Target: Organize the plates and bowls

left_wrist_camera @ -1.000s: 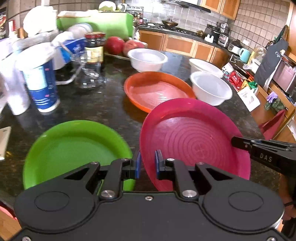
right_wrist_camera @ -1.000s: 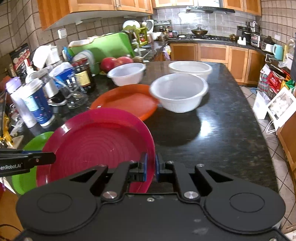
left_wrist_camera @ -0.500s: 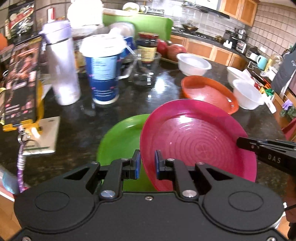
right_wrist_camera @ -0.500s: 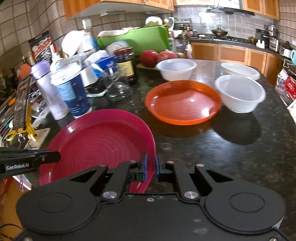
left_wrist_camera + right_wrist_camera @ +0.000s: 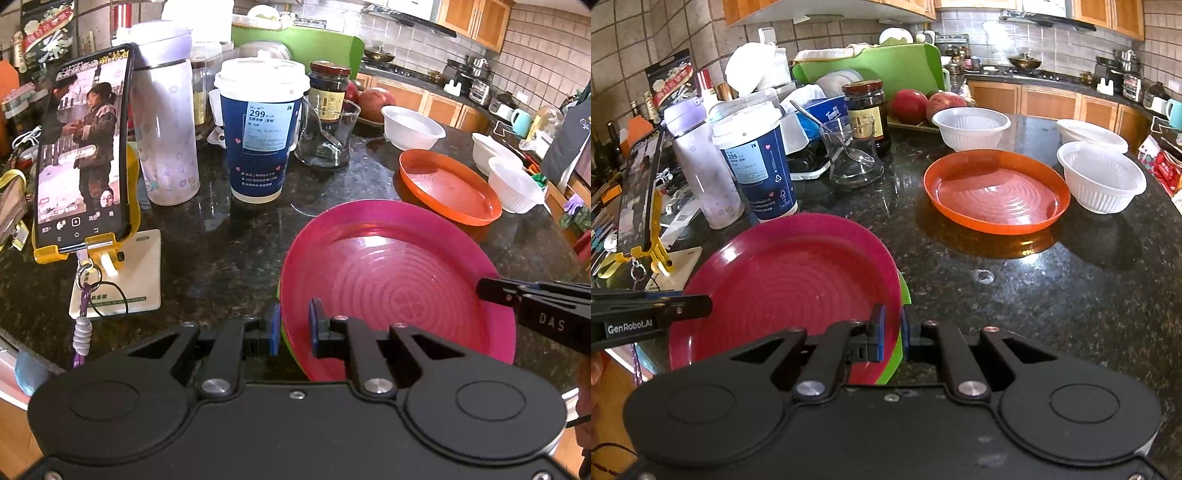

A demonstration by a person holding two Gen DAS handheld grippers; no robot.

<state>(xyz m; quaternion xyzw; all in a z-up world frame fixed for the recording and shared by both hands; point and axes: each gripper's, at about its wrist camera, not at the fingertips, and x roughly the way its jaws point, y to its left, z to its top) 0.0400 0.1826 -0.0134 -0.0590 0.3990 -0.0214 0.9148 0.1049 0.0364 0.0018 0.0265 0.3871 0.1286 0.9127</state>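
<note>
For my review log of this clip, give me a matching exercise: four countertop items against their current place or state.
1. pink plate
2. green plate
3. orange plate
4. phone

A. propped on a yellow stand
B. alone, beside a white bowl
C. gripped at both rims
D. mostly hidden under another plate

Pairs: 1-C, 2-D, 3-B, 4-A

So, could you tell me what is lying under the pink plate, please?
A green plate lies under the pink plate; only a thin sliver of its rim shows, and the rest is covered.
</note>
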